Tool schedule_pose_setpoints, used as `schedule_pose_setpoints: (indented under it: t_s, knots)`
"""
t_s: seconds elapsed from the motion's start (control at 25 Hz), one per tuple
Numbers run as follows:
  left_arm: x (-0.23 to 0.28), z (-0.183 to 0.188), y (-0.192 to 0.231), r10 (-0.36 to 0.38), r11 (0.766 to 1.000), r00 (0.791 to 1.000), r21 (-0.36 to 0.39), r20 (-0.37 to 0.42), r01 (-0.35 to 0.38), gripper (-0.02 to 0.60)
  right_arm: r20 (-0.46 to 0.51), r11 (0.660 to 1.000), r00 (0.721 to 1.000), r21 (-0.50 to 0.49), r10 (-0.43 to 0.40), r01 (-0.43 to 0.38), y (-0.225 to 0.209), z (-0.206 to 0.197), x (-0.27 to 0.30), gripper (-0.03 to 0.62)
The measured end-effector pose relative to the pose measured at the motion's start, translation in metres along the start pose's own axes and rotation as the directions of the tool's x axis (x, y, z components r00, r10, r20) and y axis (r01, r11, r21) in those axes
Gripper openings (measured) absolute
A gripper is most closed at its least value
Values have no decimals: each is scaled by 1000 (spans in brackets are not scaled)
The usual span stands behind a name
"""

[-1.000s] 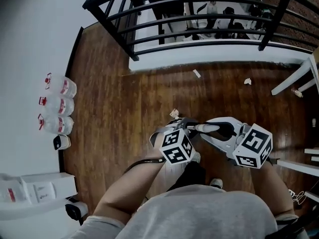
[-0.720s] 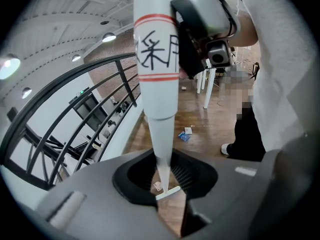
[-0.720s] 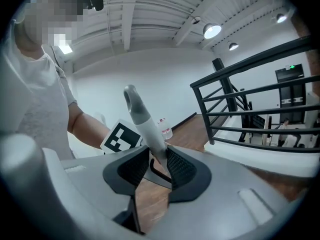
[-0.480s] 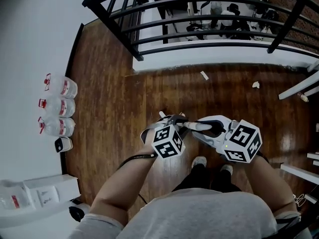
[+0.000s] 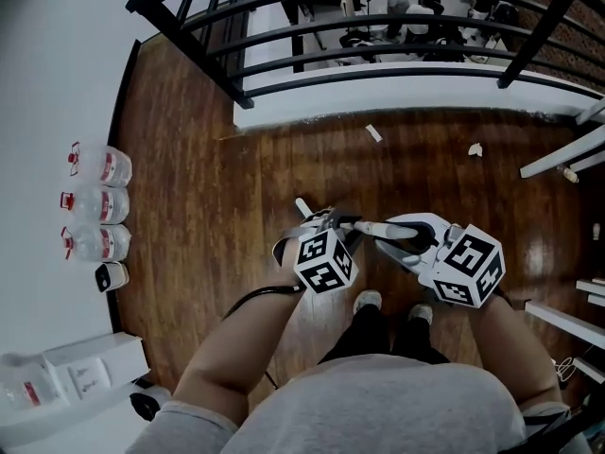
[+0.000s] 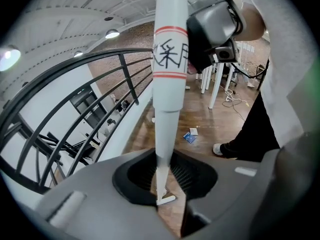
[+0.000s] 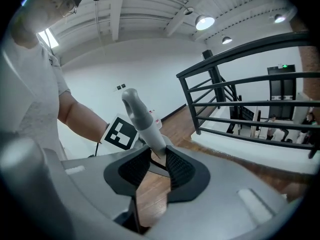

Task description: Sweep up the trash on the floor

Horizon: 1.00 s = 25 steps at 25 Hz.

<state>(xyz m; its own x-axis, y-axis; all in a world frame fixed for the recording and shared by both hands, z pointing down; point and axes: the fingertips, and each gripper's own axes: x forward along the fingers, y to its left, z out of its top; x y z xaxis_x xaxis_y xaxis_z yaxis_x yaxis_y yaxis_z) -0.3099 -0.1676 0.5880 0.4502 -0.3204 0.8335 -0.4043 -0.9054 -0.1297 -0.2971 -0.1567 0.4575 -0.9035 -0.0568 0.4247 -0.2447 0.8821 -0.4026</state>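
Note:
A white broom handle (image 5: 382, 228) lies between my two grippers in the head view, low over the wooden floor (image 5: 208, 206). My left gripper (image 5: 333, 221) is shut on it; in the left gripper view the red-banded handle (image 6: 169, 59) tapers down into the jaws of the left gripper (image 6: 163, 183). My right gripper (image 5: 386, 233) is shut on it as well, with the handle's rounded grey end (image 7: 141, 119) rising out of the right gripper (image 7: 158, 156). Paper scraps lie ahead: one (image 5: 374, 133), another (image 5: 475, 149), a third (image 5: 302, 206). A blue scrap (image 6: 189, 137) lies near a shoe.
A black railing (image 5: 378, 50) edges the floor ahead, with a drop behind it. Three water bottles (image 5: 95, 206) stand along the left wall, with a white box (image 5: 76, 367) below them. White table legs (image 5: 562, 154) stand at the right. The person's feet (image 5: 389, 305) are under the grippers.
The grippers stay closed together on the handle and have shifted slightly forward. The person's feet have come into view beneath them. The scrap by the left gripper now lies a little further left.

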Motion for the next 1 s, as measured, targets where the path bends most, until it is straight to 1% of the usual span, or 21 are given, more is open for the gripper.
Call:
schedule_pose_setpoints:
  t_s: [0.28,0.48,0.72,0.88,1.0]
  knots:
    - [27,39,-15,-22,1000,999,8,26,22,80,7,997,998,37,-65,65,-23,-17,-43,97]
    - [57,80,-43,-50,998,997,52,56,47,80,13,988,991,76,-132,131,-38,-45,-93,95]
    - [86,154,-98,-132,982,986,148,101,116,81,21,970,975,105,-222,218,-40,-79,-179,95]
    - [104,211,-146,-193,964,973,210,129,163,81,25,951,957,119,-290,285,-34,-104,-246,95]
    - [118,254,-185,-241,946,959,256,147,199,81,22,932,939,132,-343,338,-28,-125,-297,95]
